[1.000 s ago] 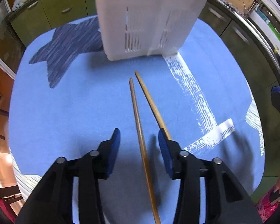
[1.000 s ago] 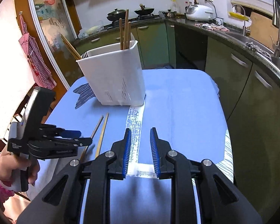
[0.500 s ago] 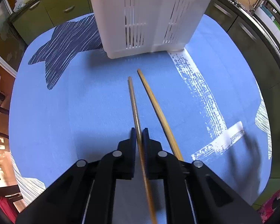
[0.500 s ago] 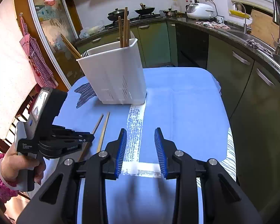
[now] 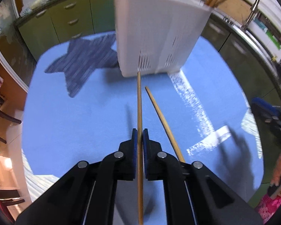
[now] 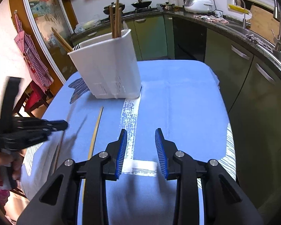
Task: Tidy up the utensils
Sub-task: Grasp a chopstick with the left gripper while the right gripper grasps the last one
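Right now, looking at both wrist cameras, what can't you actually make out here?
- White utensil holder: inside hidden by its walls, both views.
- Held chopstick: rear end cut off by the left view's bottom edge.
- Left claw: motion-blurred in the right view.
- Second chopstick: near end behind the left claw.

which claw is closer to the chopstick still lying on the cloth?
Left. The left claw is shut on the other chopstick, right beside the loose chopstick. The right claw is open and empty, off to that chopstick's right over the white stripe.
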### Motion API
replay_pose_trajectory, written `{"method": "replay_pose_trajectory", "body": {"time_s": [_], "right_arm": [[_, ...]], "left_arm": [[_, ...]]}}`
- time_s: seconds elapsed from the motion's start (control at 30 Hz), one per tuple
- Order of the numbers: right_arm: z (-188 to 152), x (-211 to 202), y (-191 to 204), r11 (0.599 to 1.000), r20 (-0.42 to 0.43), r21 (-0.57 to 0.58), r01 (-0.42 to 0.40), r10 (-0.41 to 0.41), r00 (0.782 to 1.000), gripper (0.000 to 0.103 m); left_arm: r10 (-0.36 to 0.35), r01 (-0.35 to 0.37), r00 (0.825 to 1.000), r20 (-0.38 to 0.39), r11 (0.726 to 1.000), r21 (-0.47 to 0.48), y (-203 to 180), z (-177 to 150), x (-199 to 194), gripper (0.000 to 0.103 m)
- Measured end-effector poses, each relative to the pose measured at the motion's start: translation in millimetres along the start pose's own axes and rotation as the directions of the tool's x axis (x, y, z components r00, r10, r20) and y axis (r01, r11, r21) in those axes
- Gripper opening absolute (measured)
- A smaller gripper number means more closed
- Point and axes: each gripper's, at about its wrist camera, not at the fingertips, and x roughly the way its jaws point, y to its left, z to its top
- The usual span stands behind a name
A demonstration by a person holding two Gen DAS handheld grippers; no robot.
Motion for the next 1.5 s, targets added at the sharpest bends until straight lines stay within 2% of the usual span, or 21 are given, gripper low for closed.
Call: {"method": "replay_pose_trajectory", "body": {"time_s": [0.1, 0.3, 0.5, 0.6, 0.8, 0.97, 1.07, 1.1, 1.17, 1.37, 1.5], "right_arm": [[2.9, 12.5, 10.2, 1.000, -0.033, -0.023, -0.001, 0.000, 0.999, 0.031], [14.7, 53.2, 48.9, 0.995, -0.137, -0.089, -0.040, 0.027, 0.990, 0.031], [24.8, 100.7, 93.6, 0.986, -0.235, -0.154, -0.063, 0.026, 0.972, 0.031], [27.5, 122.5, 108.4, 0.984, -0.280, -0.171, -0.060, 0.010, 0.960, 0.031], [29.1, 145.9, 124.5, 0.979, -0.307, -0.206, -0.007, -0.057, 0.950, 0.031], [27.4, 160.4, 128.2, 0.976, -0.323, -0.215, 0.026, -0.096, 0.941, 0.025], [26.9, 162.7, 128.7, 0.976, -0.318, -0.216, 0.031, -0.100, 0.943, 0.022], [26.2, 163.1, 128.5, 0.976, -0.318, -0.217, 0.031, -0.100, 0.943, 0.015], [26.1, 164.4, 129.3, 0.976, -0.320, -0.218, 0.024, -0.095, 0.943, 0.009], [25.8, 153.9, 123.4, 0.982, -0.300, -0.189, 0.001, -0.059, 0.952, 0.007], [29.7, 115.4, 108.6, 0.988, -0.237, -0.153, -0.028, -0.009, 0.971, 0.007]], "left_arm": [[-0.009, 0.009, 0.998, 0.066, 1.000, -0.003, 5.7, -8.6, -24.7, 0.006], [-0.045, 0.045, 0.979, 0.197, 0.999, 0.004, 11.6, -33.0, -65.6, 0.006], [-0.056, 0.058, 0.965, 0.256, 0.998, 0.001, 20.3, -53.4, -85.3, 0.006], [-0.047, 0.048, 0.964, 0.262, 0.999, 0.004, 22.7, -58.2, -87.8, 0.006], [-0.058, 0.054, 0.964, 0.258, 0.998, 0.020, 24.6, -60.1, -87.9, 0.006], [-0.066, 0.061, 0.964, 0.259, 0.998, 0.030, 23.2, -59.0, -88.0, 0.006], [-0.068, 0.062, 0.965, 0.255, 0.998, 0.031, 24.1, -58.8, -87.2, 0.006], [-0.067, 0.062, 0.965, 0.255, 0.998, 0.030, 24.2, -58.8, -87.0, 0.006], [-0.068, 0.062, 0.965, 0.254, 0.998, 0.031, 24.5, -58.6, -86.9, 0.006], [-0.070, 0.063, 0.965, 0.253, 0.997, 0.036, 21.5, -58.9, -86.5, 0.006], [-0.077, 0.069, 0.964, 0.255, 0.997, 0.039, 21.1, -57.9, -88.7, 0.006]]}}
